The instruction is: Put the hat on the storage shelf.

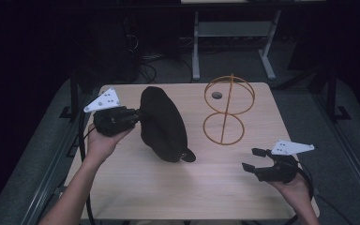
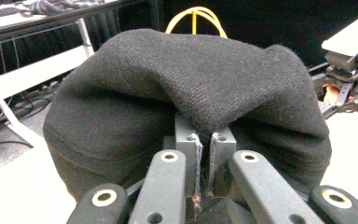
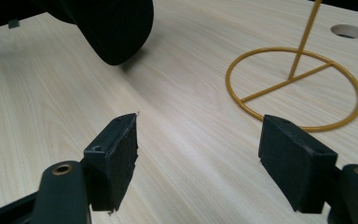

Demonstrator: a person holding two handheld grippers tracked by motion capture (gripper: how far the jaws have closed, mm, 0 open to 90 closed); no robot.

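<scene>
High view: the left gripper (image 1: 133, 116) holds a black woollen flat cap (image 1: 163, 124) by its rear edge. The cap is tilted, its small brim (image 1: 188, 156) low over the pale wooden table (image 1: 168, 187); I cannot tell whether the brim touches the wood. A yellow wire hat stand (image 1: 226, 110), a ring base with an upright rod and a looped crown, sits just beside the cap toward the far right of the table. The right gripper (image 1: 253, 159) hovers near the table's right front edge, jaws spread, holding nothing.

Left gripper view: the jaws are clenched on a thin pinch of the cap's (image 2: 186, 93) fabric, with the cloth bulging over and around them. The top of the stand (image 2: 196, 18) peeks above the cap. The right gripper (image 2: 349, 88) shows far right. Risk, as I judge it: so little cloth is caught that the cap's weight could drag it free if swung.

Right gripper view: both pads (image 3: 121, 158) stand wide apart above bare table, with the cap's edge (image 3: 116, 32) hanging at upper left and the stand's ring base (image 3: 294, 88) at upper right (light-looking wire, probably easy to shove). Likely hazards: a one-handed carry lets the limp cap fold and snag the rod, or a nudge tips the stand; the right gripper could brace either.
</scene>
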